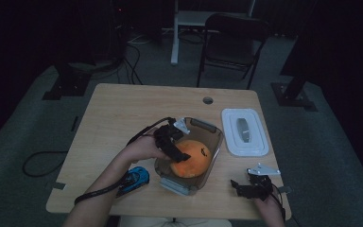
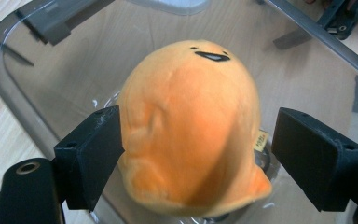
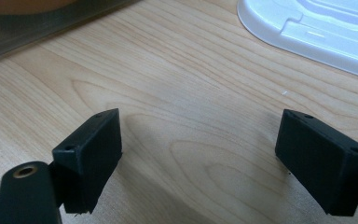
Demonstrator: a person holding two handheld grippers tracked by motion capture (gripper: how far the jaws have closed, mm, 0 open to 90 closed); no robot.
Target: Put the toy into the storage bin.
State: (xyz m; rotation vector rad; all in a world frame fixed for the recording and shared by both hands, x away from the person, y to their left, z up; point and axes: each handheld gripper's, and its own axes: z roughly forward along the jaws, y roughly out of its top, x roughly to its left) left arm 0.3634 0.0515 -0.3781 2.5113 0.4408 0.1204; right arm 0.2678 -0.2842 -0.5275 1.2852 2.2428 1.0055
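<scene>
No readable text anywhere — the plush toy (image 2: 191,126) has a small side tag (print too tiny).

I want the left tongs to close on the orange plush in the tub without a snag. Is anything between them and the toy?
Nothing visible. The left tongs straddle the plush inside the tub; one pad touches it, the other shows a clear gap.

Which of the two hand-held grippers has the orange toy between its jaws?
The left hand-held gripper, over the clear container; its jaws flank the orange plush toy. The right hand-held gripper faces bare table.
</scene>
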